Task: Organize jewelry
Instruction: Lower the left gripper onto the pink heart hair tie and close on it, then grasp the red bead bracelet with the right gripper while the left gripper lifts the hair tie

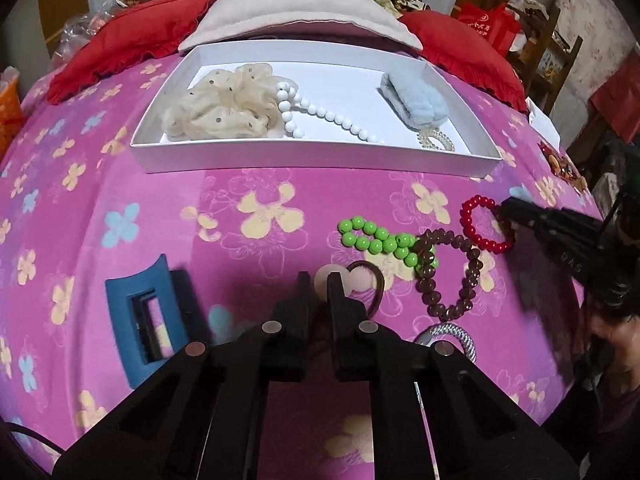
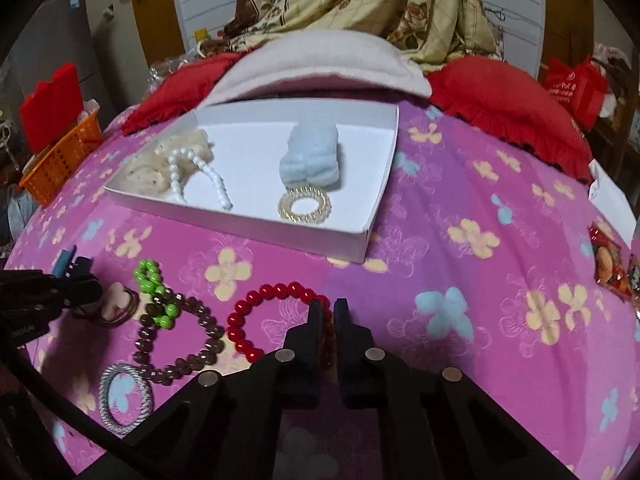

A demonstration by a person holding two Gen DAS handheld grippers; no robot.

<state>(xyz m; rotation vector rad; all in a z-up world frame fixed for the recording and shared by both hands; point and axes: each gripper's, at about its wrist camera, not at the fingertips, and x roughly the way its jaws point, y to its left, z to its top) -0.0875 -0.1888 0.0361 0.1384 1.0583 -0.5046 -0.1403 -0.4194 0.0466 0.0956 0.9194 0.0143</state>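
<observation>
My left gripper (image 1: 319,280) is shut on a brown hair tie with a pink charm (image 1: 356,280), which lies on the pink flowered bedspread. My right gripper (image 2: 328,308) is shut on the near side of a red bead bracelet (image 2: 256,308). In the left wrist view that gripper (image 1: 500,208) comes in from the right onto the red bracelet (image 1: 468,216). A green bead bracelet (image 1: 376,238) and a brown bead bracelet (image 1: 452,276) overlap between the two grippers. The white box (image 1: 312,156) behind them holds a cream scrunchie, a pearl strand, a blue fluffy scrunchie and a clear coil tie.
A blue claw clip (image 1: 148,312) lies to the left of my left gripper. A silver-grey hair tie (image 2: 124,396) lies near the brown beads. Red cushions (image 1: 120,52) and a beige pillow (image 1: 296,20) sit behind the box. An orange basket (image 2: 60,160) stands at the bed's left edge.
</observation>
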